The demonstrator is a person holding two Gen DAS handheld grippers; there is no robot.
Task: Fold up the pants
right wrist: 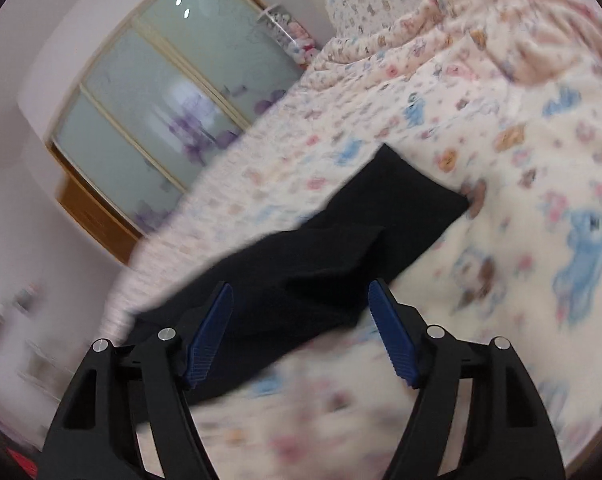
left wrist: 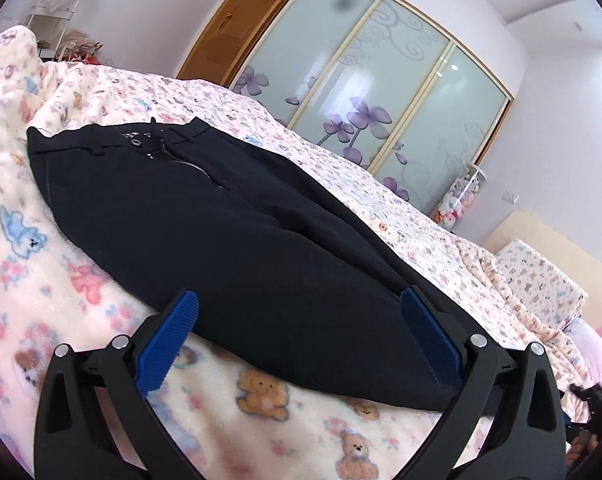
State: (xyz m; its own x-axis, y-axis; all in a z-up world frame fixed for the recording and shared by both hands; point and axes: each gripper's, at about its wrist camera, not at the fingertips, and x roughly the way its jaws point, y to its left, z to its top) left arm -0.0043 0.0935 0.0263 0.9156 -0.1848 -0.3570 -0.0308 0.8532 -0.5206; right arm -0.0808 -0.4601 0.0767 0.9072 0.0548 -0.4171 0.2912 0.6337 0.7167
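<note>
We saw pants (left wrist: pixel 205 216) flat on bed (left wrist: pixel 61 280), right view blurred. Left gripper (left wrist: pixel 301 312) jaws apart, empty; right gripper (right wrist: pixel 301 304) jaws apart over leg ends, nothing clamped.

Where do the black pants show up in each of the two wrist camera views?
Left wrist: black pants fill the middle, waistband and zipper at upper left, on the teddy-bear blanket.
Right wrist: pants, blurred, run from lower left to centre, leg end pointing upper right.
Shared landmark: the frosted sliding wardrobe doors with purple flowers.
</note>
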